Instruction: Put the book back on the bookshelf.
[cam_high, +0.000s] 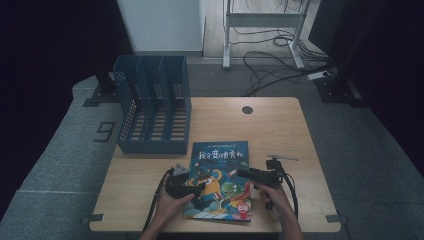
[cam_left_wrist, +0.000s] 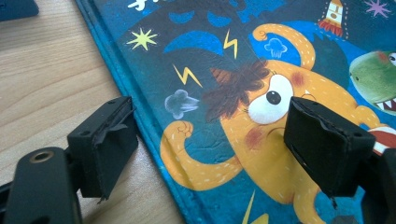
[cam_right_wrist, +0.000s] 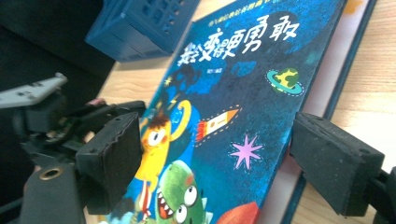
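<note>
Tool talk first: the left tool (cam_high: 196, 187) stands with its jaws wide, one pad over the bare wood and the other above the cover, so the spine edge of the book (cam_high: 220, 177) runs between them untouched; the right tool (cam_high: 246, 173) is also spread wide and straddles the opposite edge, where in the right gripper view the cover looks lifted a little off the pages, nothing pinched. By size, the desk (cam_high: 280, 125) comes first, pale wood with a small round cable hole at its far side. Next is the blue file rack (cam_high: 152, 107), three open slots, standing at about 11 o'clock from the book and just beyond its far left corner. The book itself lies flat near the front edge of the desk, at 6 o'clock of the desk's middle, its long axis running from 6 to 12 o'clock with the title at the far end. From the left tool the book lies toward 3 o'clock, from the right tool toward 9 o'clock; both hands are about equally near, each at a long side. I judge the coming grip depends on a pad getting under an edge, the right side looking readier. Nothing stands between the book and the rack; cables lie on the floor beyond.
</note>
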